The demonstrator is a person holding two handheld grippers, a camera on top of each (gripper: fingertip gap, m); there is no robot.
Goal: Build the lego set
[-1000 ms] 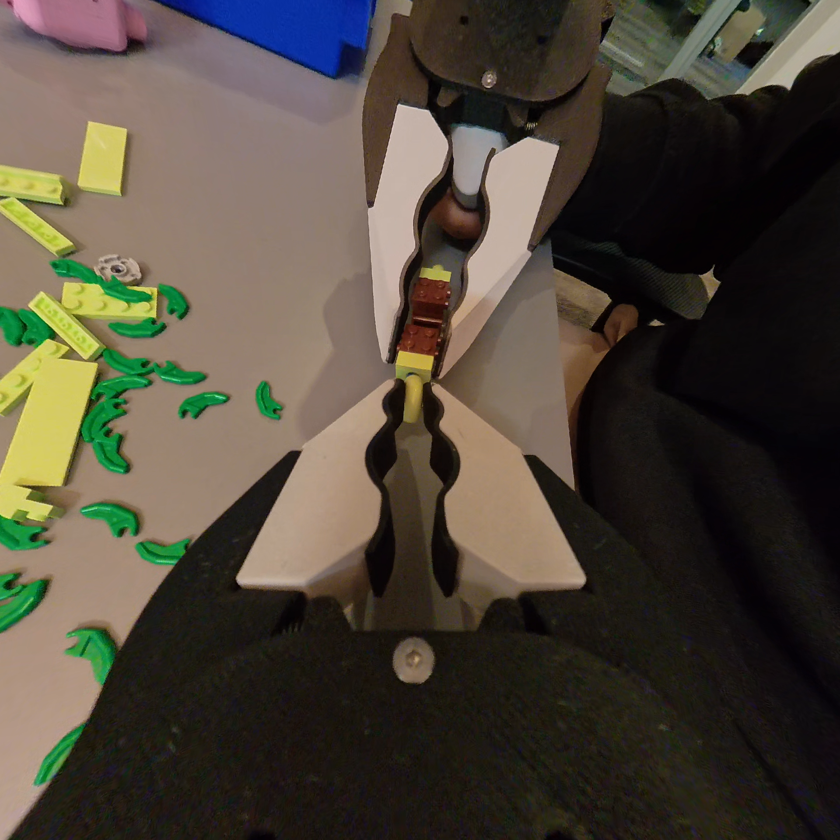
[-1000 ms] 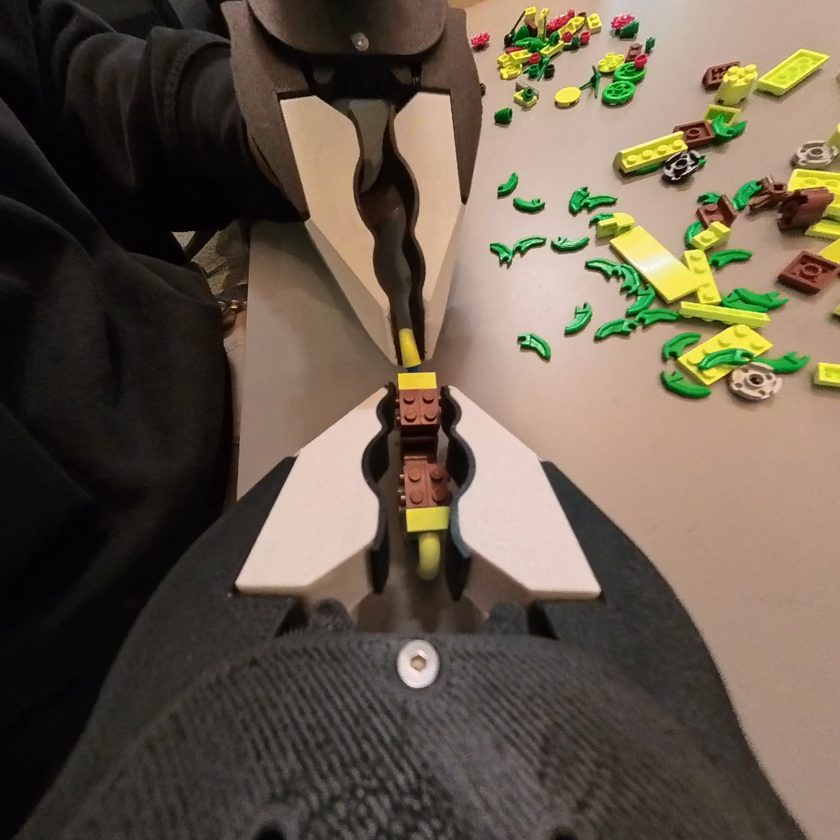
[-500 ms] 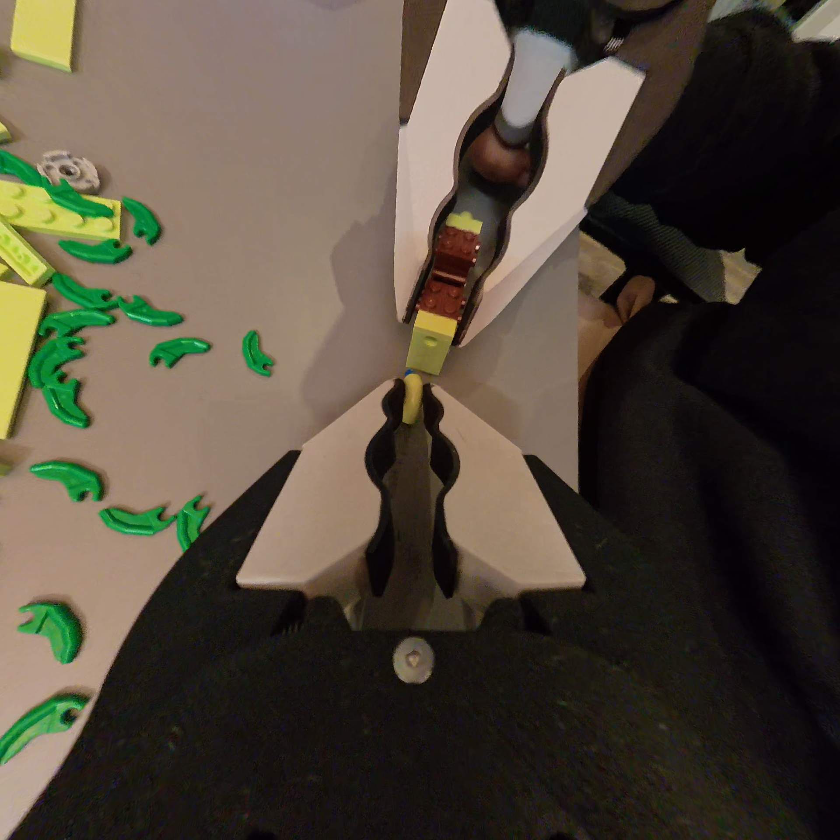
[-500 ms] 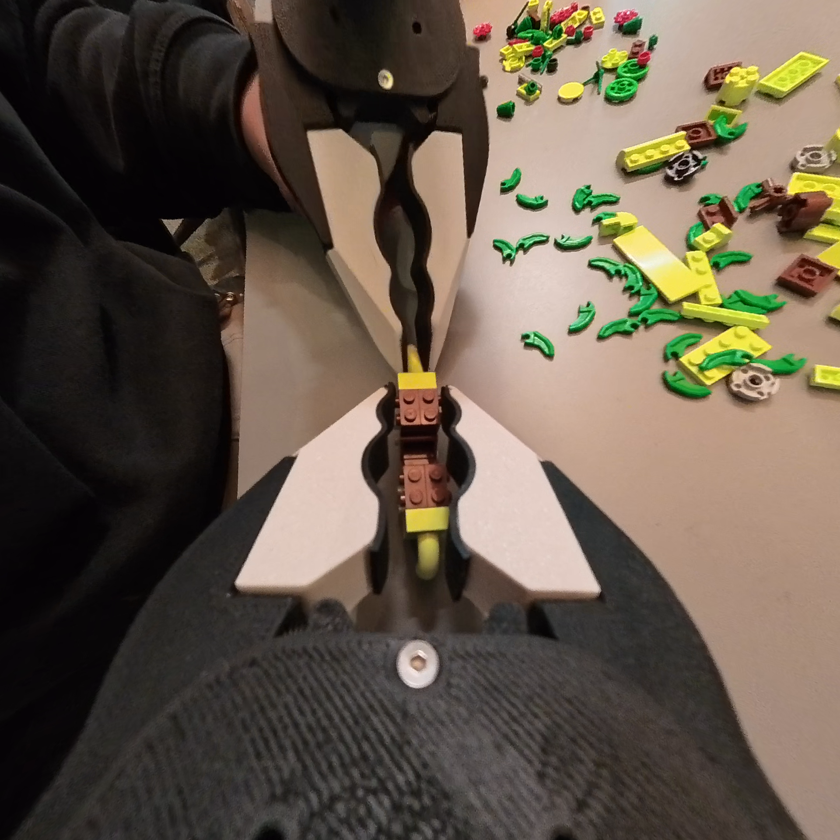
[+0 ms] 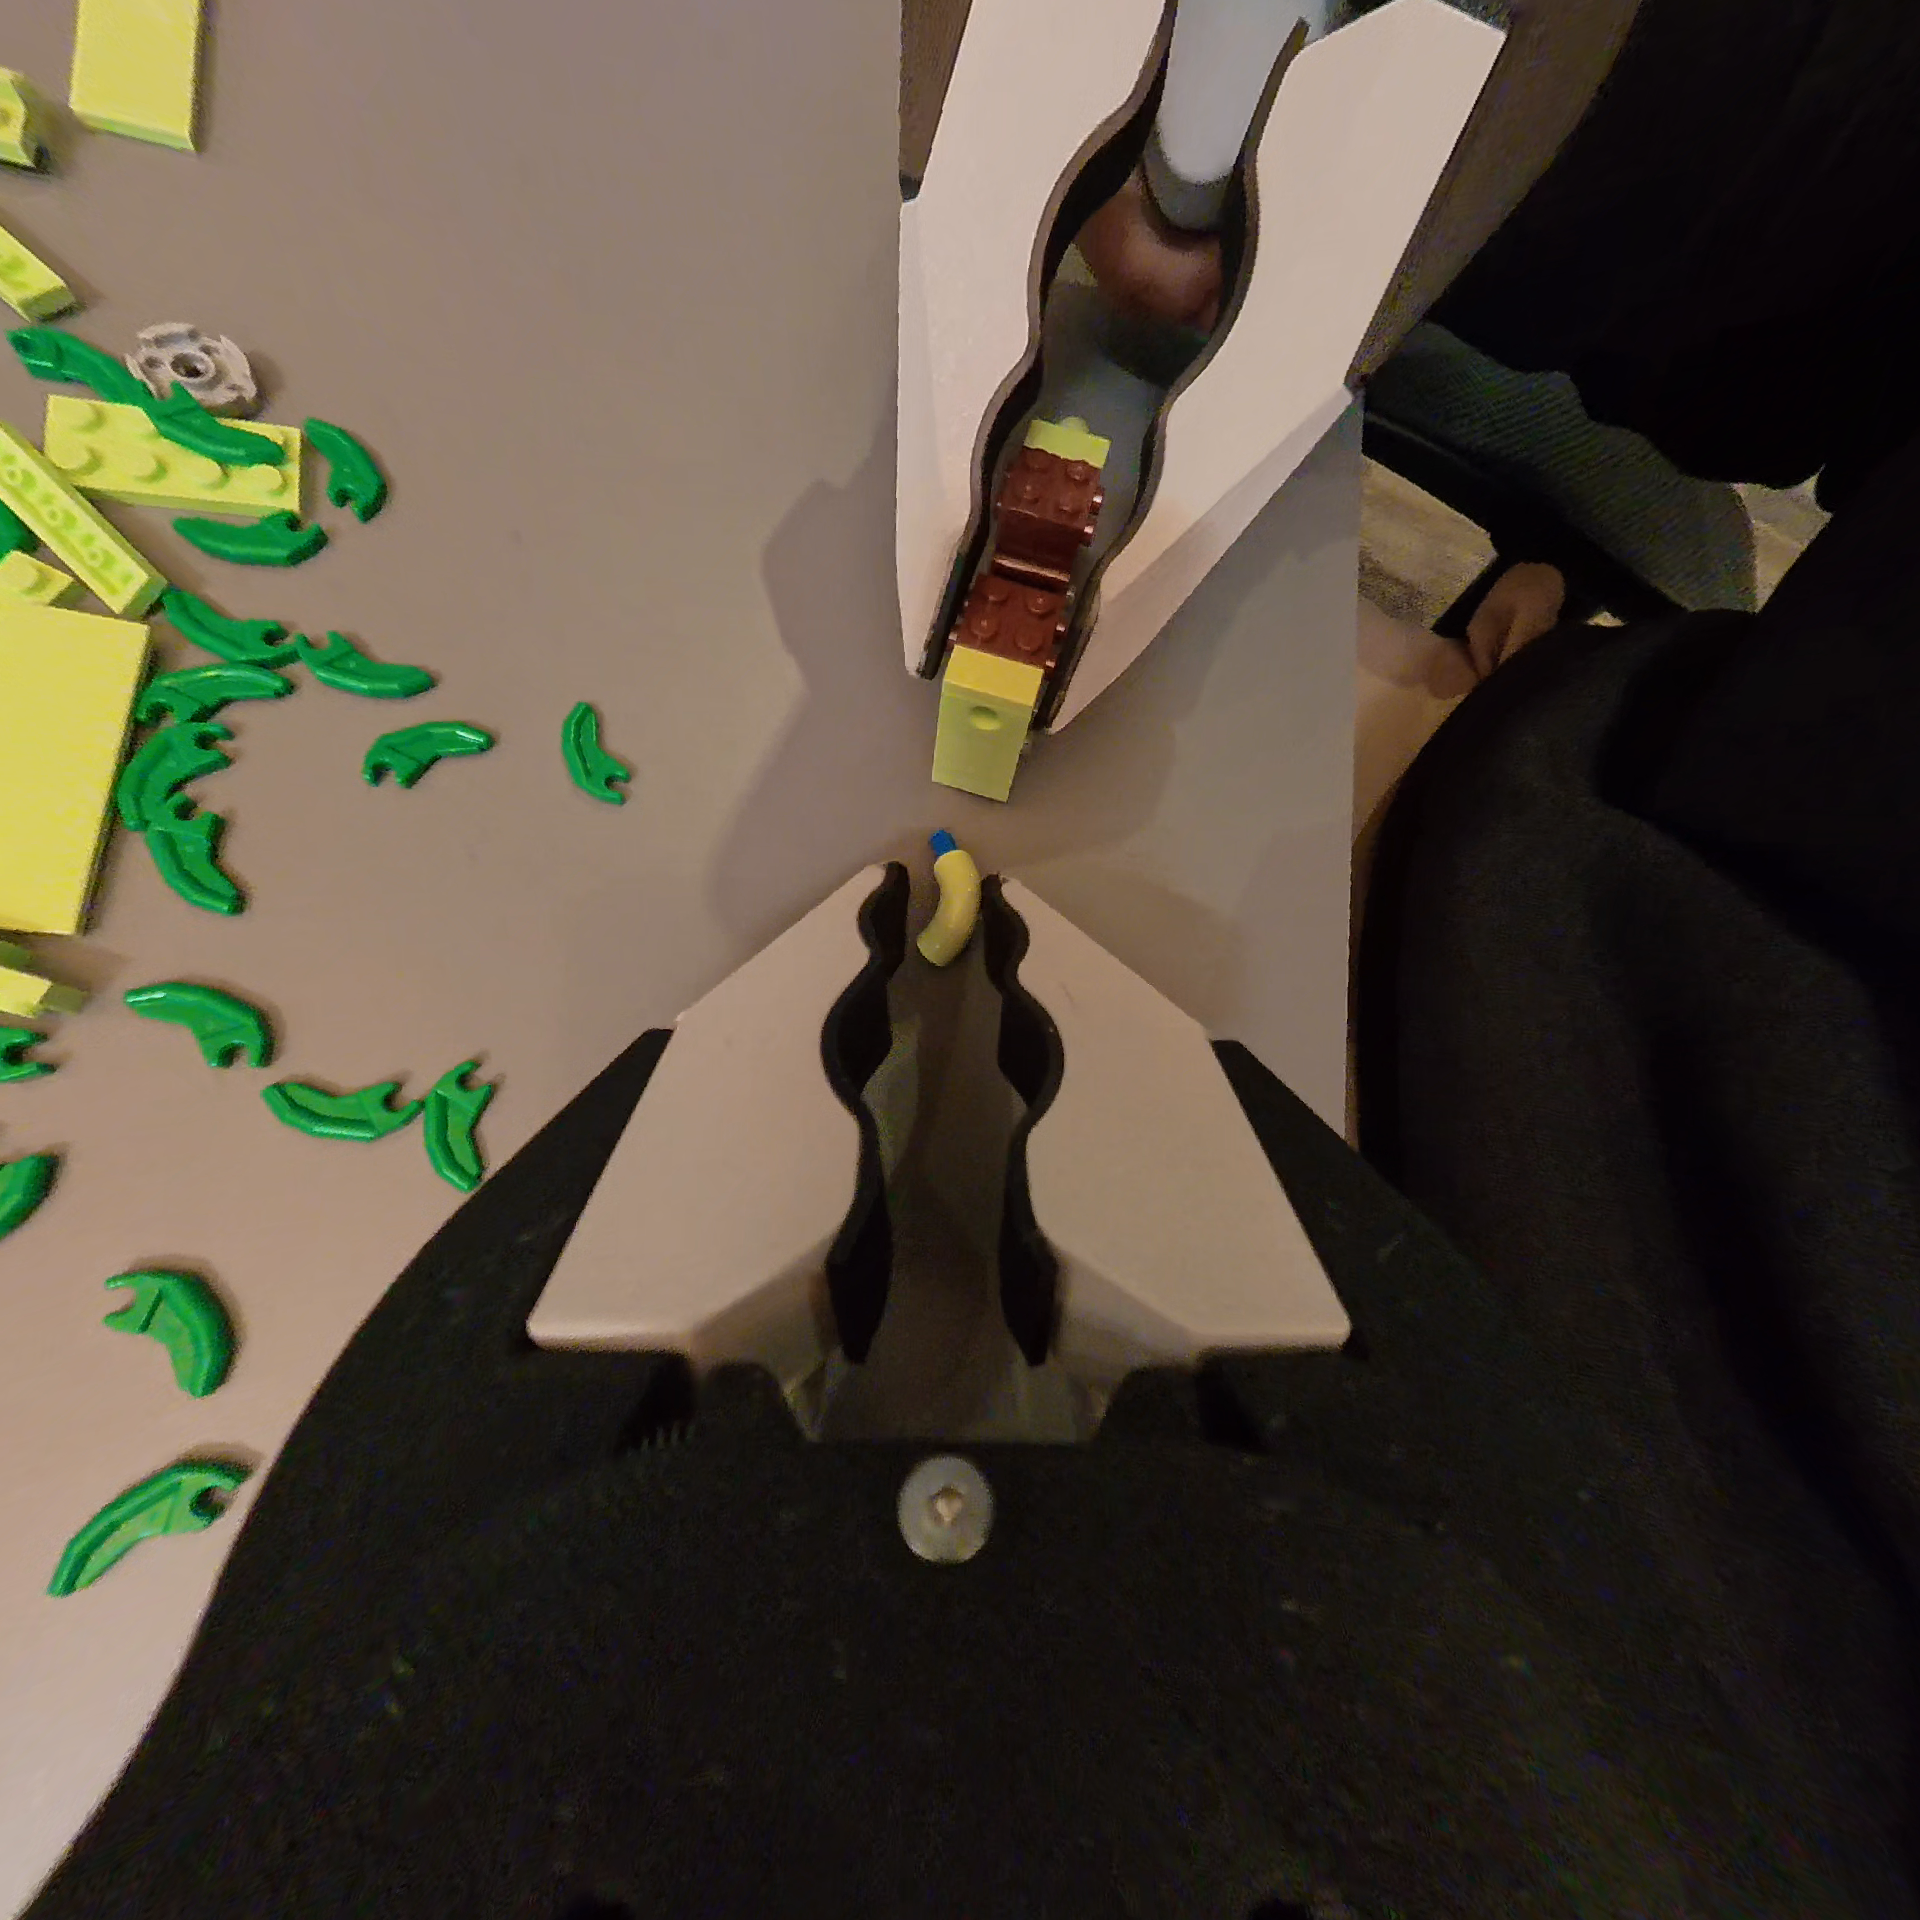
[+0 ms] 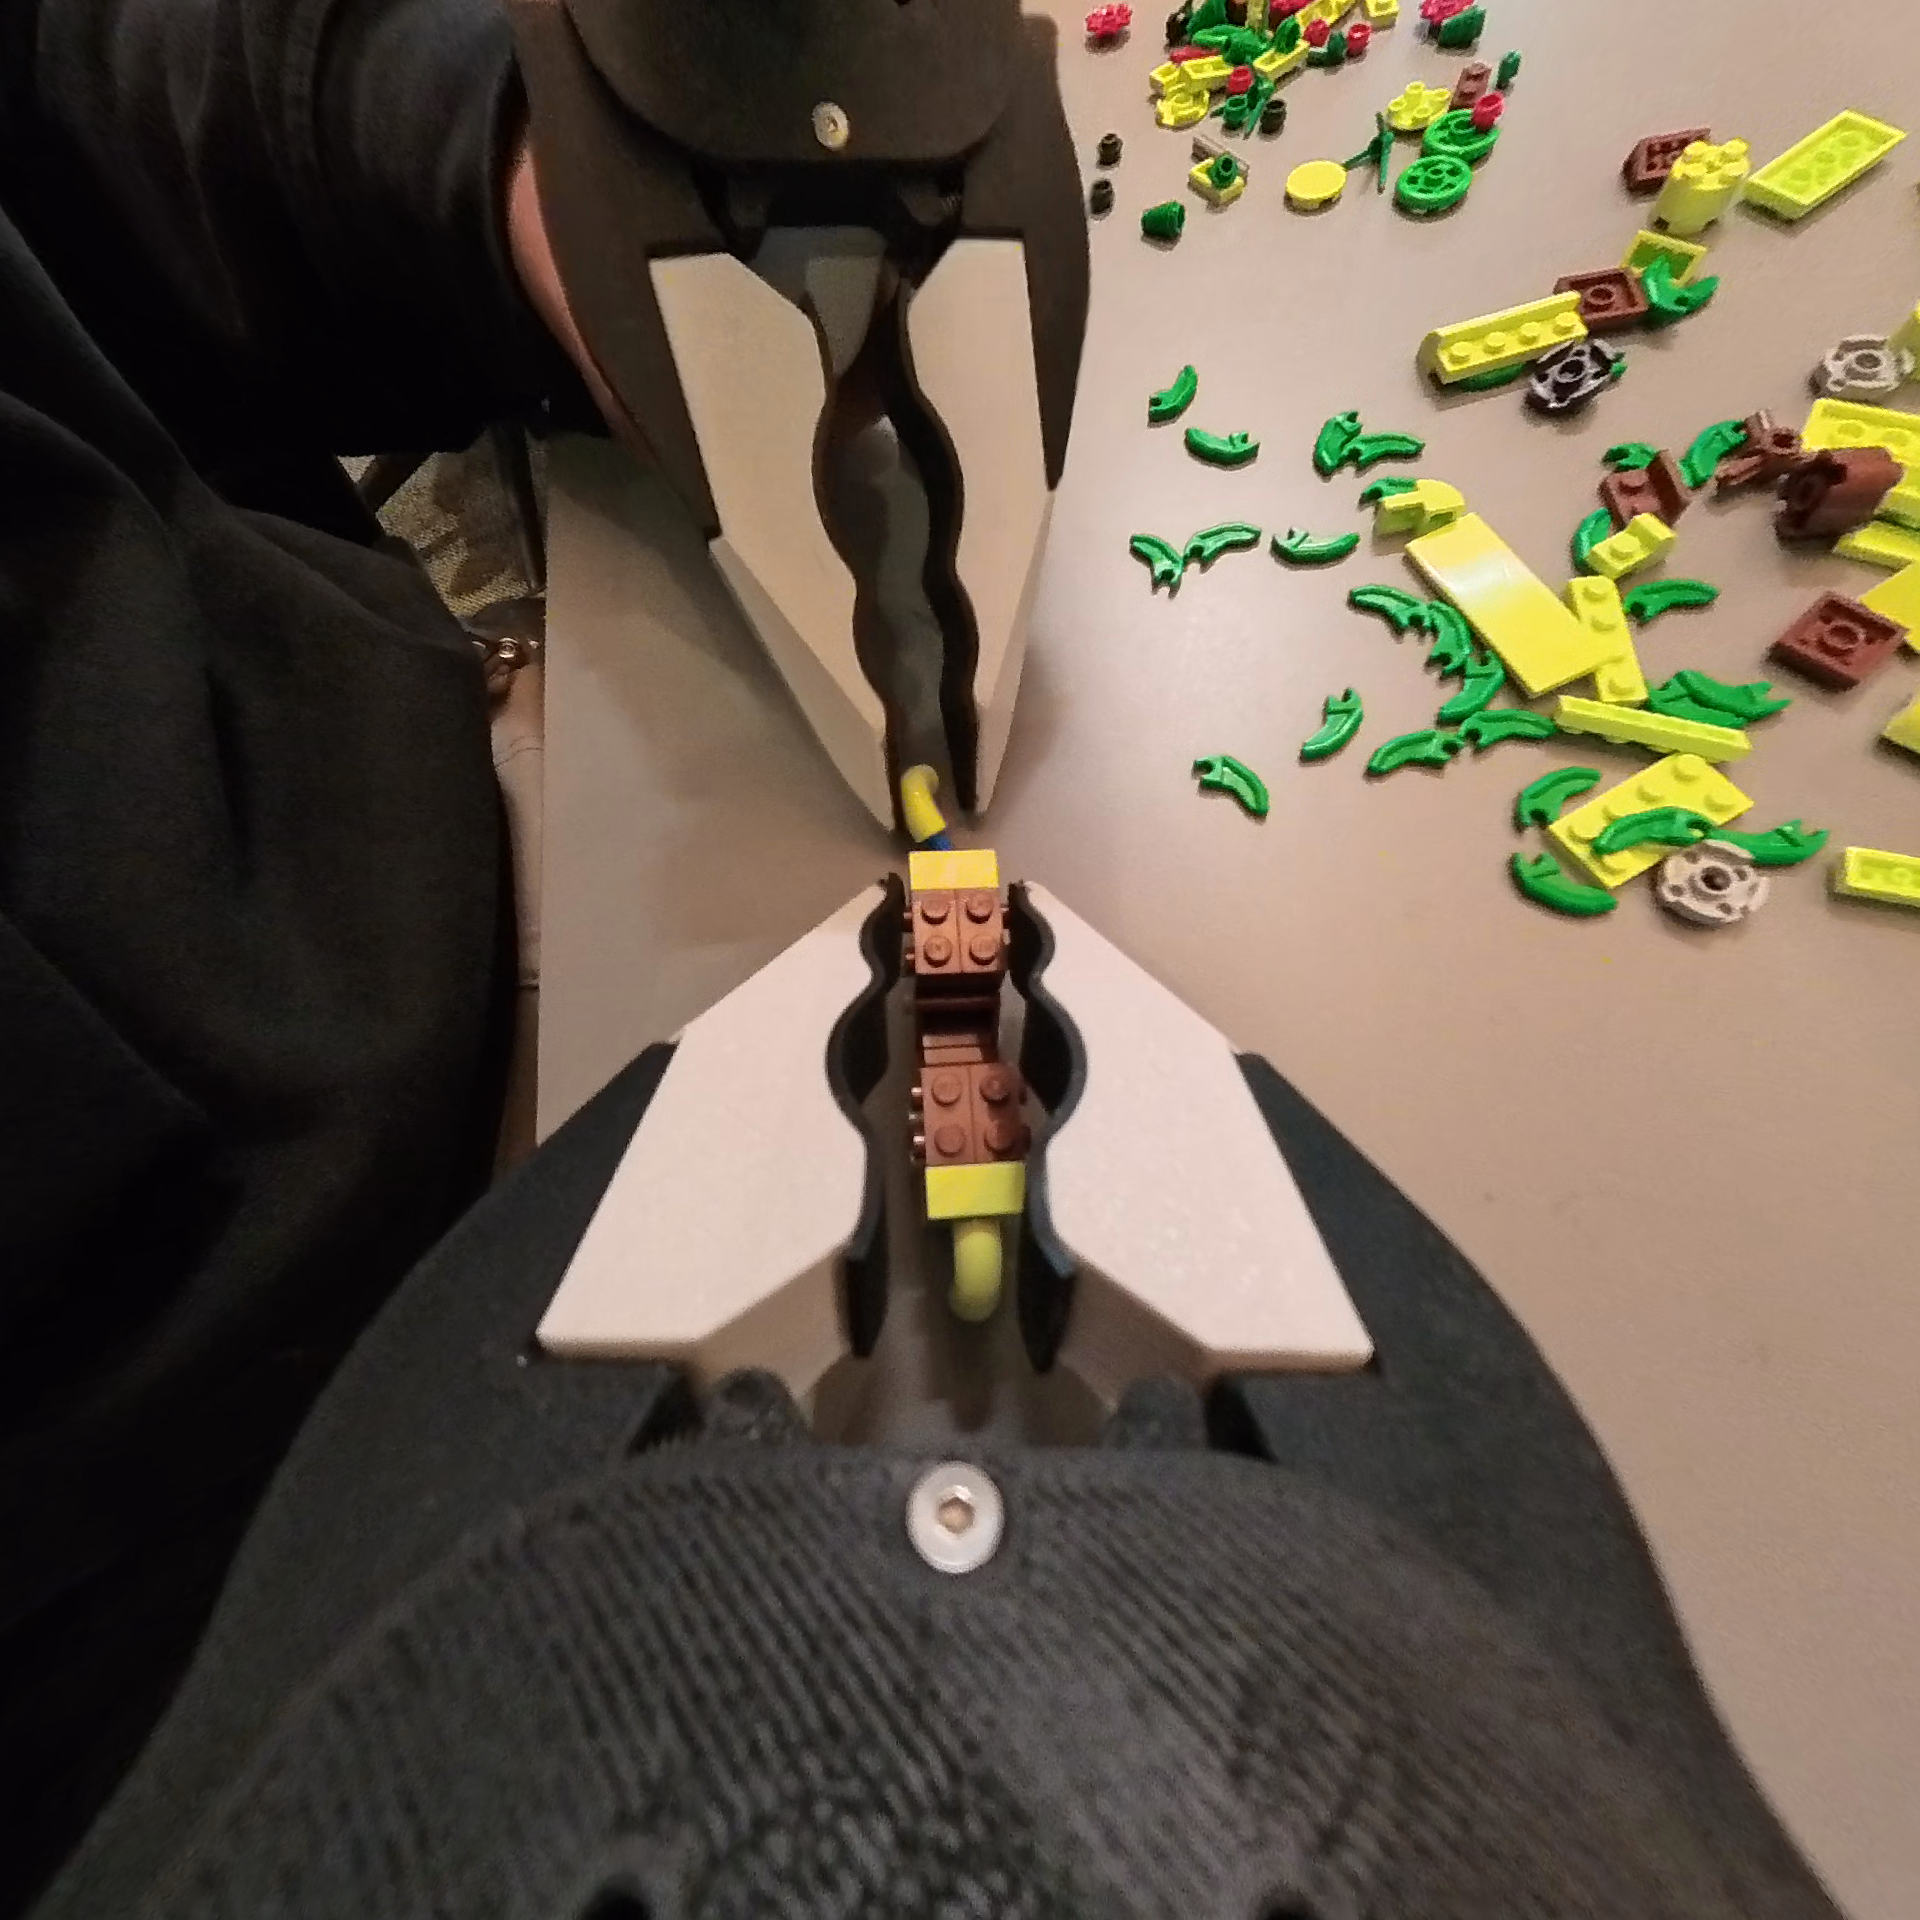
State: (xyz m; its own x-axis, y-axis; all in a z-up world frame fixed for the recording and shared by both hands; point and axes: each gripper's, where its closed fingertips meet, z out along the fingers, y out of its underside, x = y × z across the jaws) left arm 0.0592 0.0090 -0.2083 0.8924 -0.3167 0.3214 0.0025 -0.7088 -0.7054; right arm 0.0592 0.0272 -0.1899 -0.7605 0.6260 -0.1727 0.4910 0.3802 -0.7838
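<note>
My right gripper [image 6: 951, 894] jaws clamp the brown-and-lime assembly [image 6: 961, 1023] level, so my left gripper [image 5: 940, 883] jaws, pinching the curved yellow piece [image 5: 951, 904], can align its blue-tipped end with the lime end brick [image 5: 982, 727].

left wrist view rides right behind the left gripper [image 5: 940, 883], looking forward along its fingers and down at the grey table [image 5: 623, 260], very close in. right wrist view does the same from behind the right gripper [image 6: 954, 894], facing the opposite way. the two cameras look at each other: each one catches the other gripper head-on, tips almost meeting. shared ground is that narrow gap, the brown and lime assembly [image 6: 961, 1029], the small curved yellow piece [image 5: 951, 906] and the scatter of green leaf pieces [image 6: 1455, 665] beside.
</note>
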